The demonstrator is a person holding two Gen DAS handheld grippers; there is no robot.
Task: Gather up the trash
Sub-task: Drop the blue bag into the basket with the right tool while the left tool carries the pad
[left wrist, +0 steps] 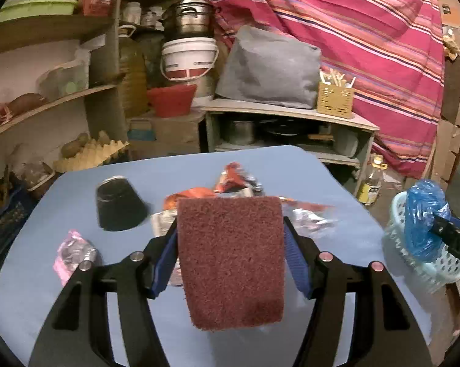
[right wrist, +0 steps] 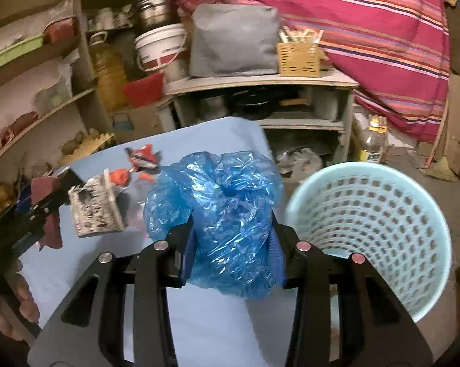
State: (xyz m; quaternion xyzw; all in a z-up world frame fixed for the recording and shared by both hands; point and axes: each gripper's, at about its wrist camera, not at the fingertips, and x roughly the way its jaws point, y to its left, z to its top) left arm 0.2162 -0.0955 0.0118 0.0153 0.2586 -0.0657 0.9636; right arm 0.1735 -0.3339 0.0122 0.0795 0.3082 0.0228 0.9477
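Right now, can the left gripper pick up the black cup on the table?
Probably not yet. The left gripper is already clamped on a maroon scouring pad, so its jaws are full. The black cup itself stands uncovered just ahead.

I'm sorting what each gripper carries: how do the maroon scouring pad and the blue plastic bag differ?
The scouring pad is a flat, stiff-looking maroon rectangle; the plastic bag is a crumpled, glossy, see-through blue bundle. The pad sits in the left gripper above the table; the bag sits in the right gripper beside the basket. Both are clamped between blue pads.

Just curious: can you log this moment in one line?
left gripper: holds scouring pad | right gripper: holds blue bag | basket: beside table
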